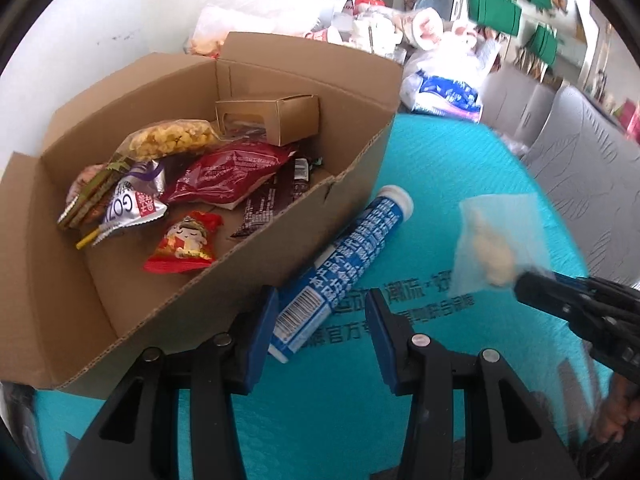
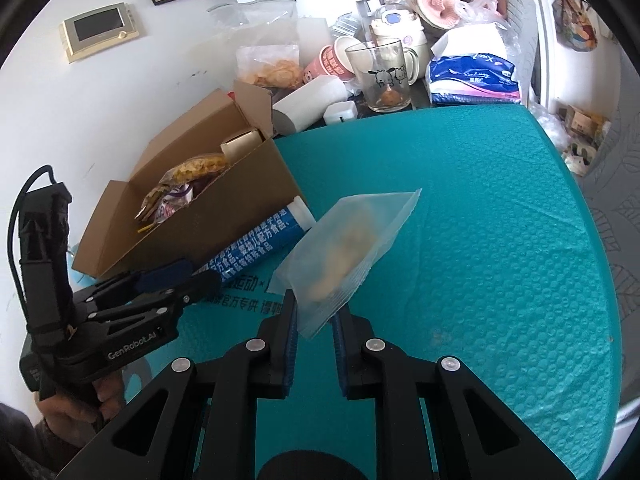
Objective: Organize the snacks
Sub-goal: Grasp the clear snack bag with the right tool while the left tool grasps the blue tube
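A frosted snack pouch (image 2: pixel 346 248) is pinched in the right gripper (image 2: pixel 314 312), while the left gripper (image 1: pixel 322 320) is spread wide around the blue tube (image 1: pixel 344 264), nothing clamped, beside the cardboard box (image 1: pixel 248 280)

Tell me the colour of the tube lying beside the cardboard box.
The tube is blue with white text and a white cap, clearest in the left wrist view.

I note, top centre of the right view, a glass mug (image 2: pixel 379 76) beside a tissue pack (image 2: pixel 472 76); wall panel (image 2: pixel 100 30) upper left.
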